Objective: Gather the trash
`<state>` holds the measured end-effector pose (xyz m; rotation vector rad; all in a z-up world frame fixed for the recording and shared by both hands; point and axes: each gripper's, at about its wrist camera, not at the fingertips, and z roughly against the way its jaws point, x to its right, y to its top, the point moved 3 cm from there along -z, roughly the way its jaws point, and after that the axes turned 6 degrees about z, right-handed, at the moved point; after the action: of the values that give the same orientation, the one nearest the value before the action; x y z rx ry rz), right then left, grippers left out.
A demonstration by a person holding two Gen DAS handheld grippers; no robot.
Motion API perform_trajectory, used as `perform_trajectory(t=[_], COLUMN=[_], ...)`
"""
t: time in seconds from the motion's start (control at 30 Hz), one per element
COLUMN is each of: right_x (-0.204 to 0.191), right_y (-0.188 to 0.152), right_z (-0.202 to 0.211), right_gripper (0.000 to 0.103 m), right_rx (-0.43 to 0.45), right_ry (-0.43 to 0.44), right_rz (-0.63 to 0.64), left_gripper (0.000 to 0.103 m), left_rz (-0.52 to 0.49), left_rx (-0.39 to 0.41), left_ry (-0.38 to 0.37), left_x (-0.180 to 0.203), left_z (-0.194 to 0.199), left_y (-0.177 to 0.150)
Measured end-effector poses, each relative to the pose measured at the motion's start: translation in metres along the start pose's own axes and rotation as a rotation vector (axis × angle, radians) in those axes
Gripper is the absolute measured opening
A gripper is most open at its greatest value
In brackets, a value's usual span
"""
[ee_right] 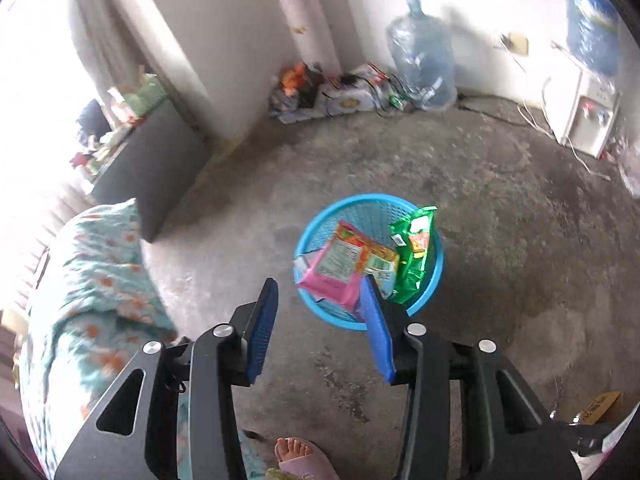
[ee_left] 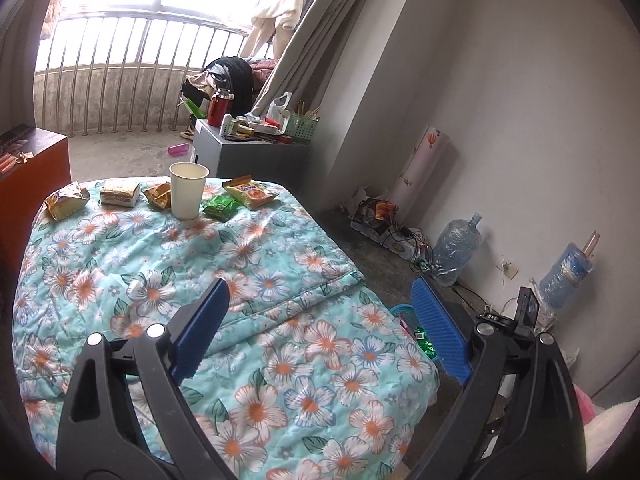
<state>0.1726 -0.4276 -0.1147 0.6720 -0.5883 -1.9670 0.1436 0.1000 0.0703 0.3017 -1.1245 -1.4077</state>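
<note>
Trash is in 2 places. 4 snack wrappers (ee_left: pixel 250 193) and a paper cup (ee_left: pixel 187 190) sit in a row at the far end of the bed (ee_left: pixel 280 280), well ahead of the left tool (ee_left: pixel 320 332). More wrappers (ee_right: pixel 348 264) are already in the blue basket (ee_right: pixel 434 276) on the floor, just ahead of the right tool (ee_right: pixel 320 324) and below it.

What could go wrong? The cup stands upright on a soft, bumpy blanket, so I think a bump from 1 finger could tip it over. The wrappers are thin and crinkly, so a pinch at the very edge could let 1 slip out on the way to the basket. A green wrapper (ee_right: pixel 416 248) leans on the basket rim and sticks up, so a new drop on top might push it out onto the floor.

The left tool is wide open, with nothing in it and touching nothing. The right tool is about half open and empty too.
</note>
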Motion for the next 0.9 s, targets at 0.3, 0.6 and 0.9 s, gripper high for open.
perform_trajectory(t=[0.3,0.6,0.9], right_x=[-0.106,-0.161,-0.157], right_y=[-0.072,-0.12,-0.154], right_z=[0.158,0.201,0.187], right_gripper=[0.095,0.097,0.097], right_rx=[0.23,0.246,0.09], right_ry=[0.109,0.079,0.088], right_rz=[0.318,0.508,0.511], left_gripper=[0.094,0.094,0.094], left_rz=[-0.021,-0.03,0.076], left_rx=[-0.016,0.016,-0.209], left_ry=[0.09,0.316,0.306], left_x=[0.054,0.079,0.059], left_z=[0.009,0.025,0.023], left_y=[-0.054,-0.099,-0.172])
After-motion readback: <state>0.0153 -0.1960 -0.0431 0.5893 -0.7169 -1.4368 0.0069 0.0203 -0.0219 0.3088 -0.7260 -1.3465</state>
